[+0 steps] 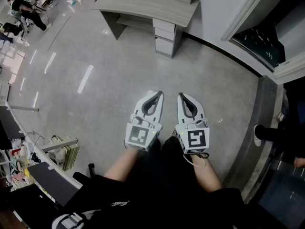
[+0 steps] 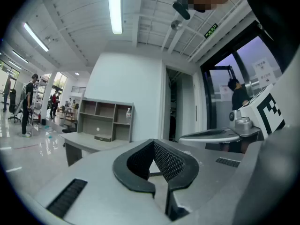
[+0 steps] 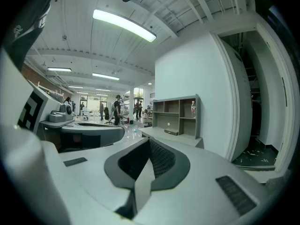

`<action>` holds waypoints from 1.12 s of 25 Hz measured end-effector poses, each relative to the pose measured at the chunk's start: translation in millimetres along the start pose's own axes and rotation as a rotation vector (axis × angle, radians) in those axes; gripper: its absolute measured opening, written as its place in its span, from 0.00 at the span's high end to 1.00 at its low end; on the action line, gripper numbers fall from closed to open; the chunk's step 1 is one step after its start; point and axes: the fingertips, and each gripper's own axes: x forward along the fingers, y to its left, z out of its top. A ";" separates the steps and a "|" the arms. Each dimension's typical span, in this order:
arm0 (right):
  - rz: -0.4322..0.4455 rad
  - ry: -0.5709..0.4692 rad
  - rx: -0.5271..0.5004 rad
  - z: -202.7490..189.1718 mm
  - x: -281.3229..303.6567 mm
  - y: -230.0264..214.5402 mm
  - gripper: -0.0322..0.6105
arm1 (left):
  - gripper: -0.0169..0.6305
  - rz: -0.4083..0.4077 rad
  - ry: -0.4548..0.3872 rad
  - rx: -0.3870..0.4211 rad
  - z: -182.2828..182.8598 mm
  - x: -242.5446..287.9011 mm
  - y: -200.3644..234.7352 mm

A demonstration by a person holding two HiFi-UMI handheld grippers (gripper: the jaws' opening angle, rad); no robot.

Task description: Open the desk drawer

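So nothing is happening to the drawer yet, this is pretty much a standby pose. The left claw (image 1: 156, 95) and right claw (image 1: 184, 96) are held side by side, just in front of the person's body, both pointing roughly level and forward. Both are closed with the tips pressed together and nothing between them. Makes sense to me: there's nothing within reach to grab, so no reason to have them spread.

The drawer stack (image 1: 165, 33) is well away across the floor (image 1: 109, 80), tucked under the end of the tabletop (image 1: 143, 6) that's nearer the wall (image 1: 209, 4). All the fronts look shut from here, and it's too small to make out any handle. The left gripper view shows a cubby shelf (image 2: 105, 121) sitting on that tabletop.

Room-wise it's easy: the floor between the person and the drawers is bare, so I'd guess a straight walk up. The things to mind are on the sides. There's a raised dark ledge (image 1: 255, 109) and a doorway (image 1: 264, 42) on the right, where someone's shoe (image 1: 258, 134) pokes in, and cluttered shelving (image 1: 62, 149) low on the left. At the drawers themselves the stack sits near the wall, so I'd come at the fronts from the open floor side and leave space behind for the drawer to slide out
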 end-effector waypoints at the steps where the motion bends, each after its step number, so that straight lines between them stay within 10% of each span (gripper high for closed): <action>1: 0.001 0.000 0.000 -0.4 -0.7 -0.3 0.94 | 0.97 0.001 0.000 -0.002 -0.4 0.5 -1.0; 28: 0.042 0.037 -0.052 -2.9 42.6 56.1 0.94 | 0.97 0.020 0.028 -0.001 -16.3 -24.8 60.4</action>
